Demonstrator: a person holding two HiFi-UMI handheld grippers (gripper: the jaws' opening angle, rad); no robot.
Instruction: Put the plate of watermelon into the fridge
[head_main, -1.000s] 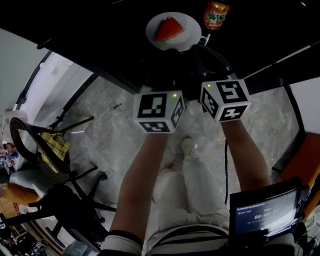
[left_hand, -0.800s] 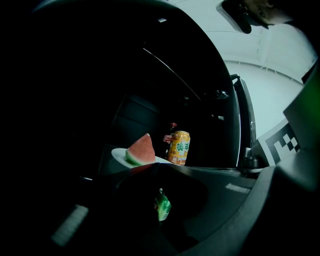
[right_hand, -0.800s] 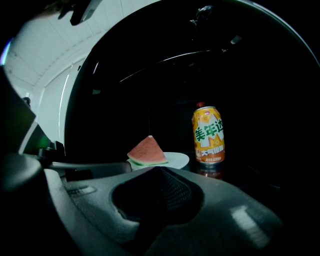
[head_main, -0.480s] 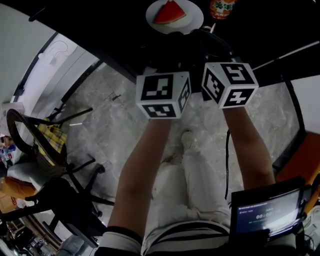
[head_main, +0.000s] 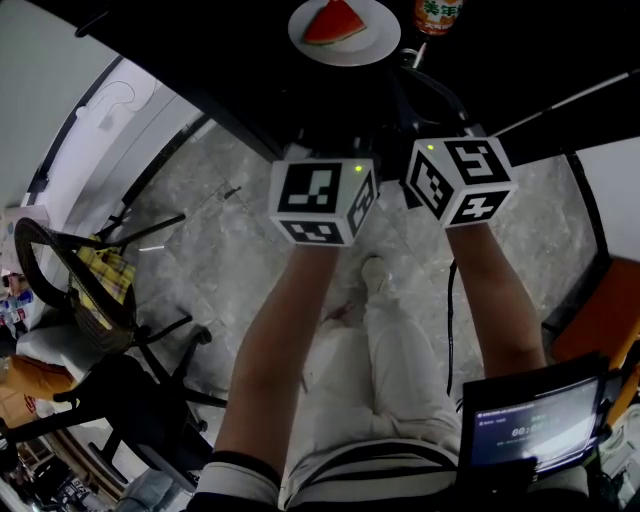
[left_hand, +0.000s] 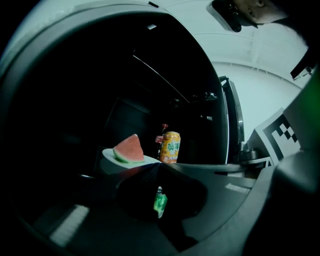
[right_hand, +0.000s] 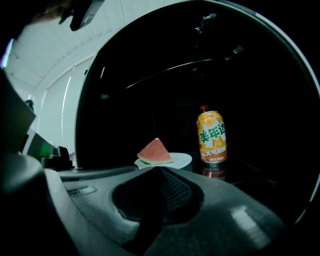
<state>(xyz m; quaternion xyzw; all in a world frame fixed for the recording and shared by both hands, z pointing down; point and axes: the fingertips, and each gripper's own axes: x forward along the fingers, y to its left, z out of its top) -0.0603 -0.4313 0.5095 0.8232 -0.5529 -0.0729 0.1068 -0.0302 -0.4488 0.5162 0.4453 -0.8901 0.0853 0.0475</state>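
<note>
A white plate (head_main: 372, 42) with a wedge of watermelon (head_main: 333, 22) rests on a black surface at the top of the head view. Both grippers point at it from just short of it, with a gap in between. My left gripper (left_hand: 157, 166) is shut and empty; the plate (left_hand: 111, 156) and wedge (left_hand: 129, 149) lie ahead, slightly left of its tips. My right gripper (right_hand: 159, 169) also has its jaws together with nothing between them, and the plate (right_hand: 179, 160) and wedge (right_hand: 155, 151) sit straight ahead. Their marker cubes (head_main: 322, 200) (head_main: 458, 182) hang side by side over the floor.
An orange drink can (head_main: 438, 14) stands right of the plate, can (right_hand: 211, 137), with a dark bottle (left_hand: 162, 131) behind it. A white door edge with a handle (left_hand: 234, 120) stands to the right. A wicker chair (head_main: 75, 290) is at floor left, a lit screen (head_main: 525, 425) at lower right.
The head view has shifted a little, so the plate sits higher in the picture. Both grippers stay almost still and shut in front of the plate.
</note>
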